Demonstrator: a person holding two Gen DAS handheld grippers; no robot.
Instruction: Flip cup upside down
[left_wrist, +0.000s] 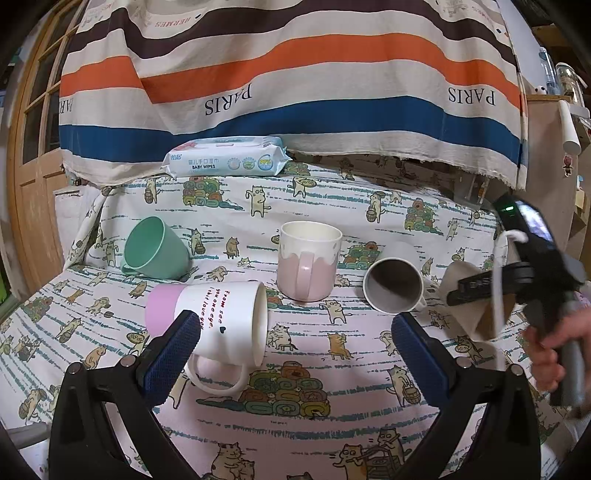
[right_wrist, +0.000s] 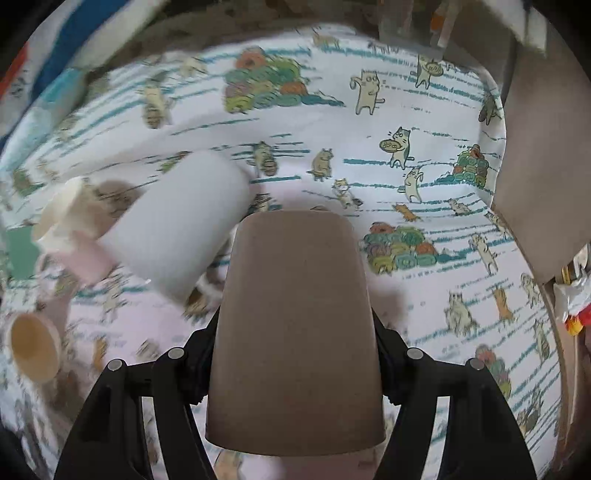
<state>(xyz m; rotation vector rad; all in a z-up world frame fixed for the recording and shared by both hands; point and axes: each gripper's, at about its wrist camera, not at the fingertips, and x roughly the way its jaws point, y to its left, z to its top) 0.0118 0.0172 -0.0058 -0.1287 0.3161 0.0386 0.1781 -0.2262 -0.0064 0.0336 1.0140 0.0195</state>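
Observation:
My right gripper (right_wrist: 295, 350) is shut on a brown cup (right_wrist: 295, 325), held above the cat-print cloth with its base pointing away from the camera. In the left wrist view the same brown cup (left_wrist: 476, 299) hangs tilted at the right in the right gripper (left_wrist: 480, 291). My left gripper (left_wrist: 295, 332) is open and empty, low over the cloth. Its left pad (left_wrist: 173, 354) is in front of a white and pink mug (left_wrist: 210, 321) lying on its side.
A green cup (left_wrist: 155, 251) and a grey mug (left_wrist: 395, 284) lie on their sides; a pink mug (left_wrist: 308, 262) stands upright. A baby wipes pack (left_wrist: 225, 158) lies at the back under a striped cloth (left_wrist: 295, 74). The table's right edge (right_wrist: 517, 206) is near.

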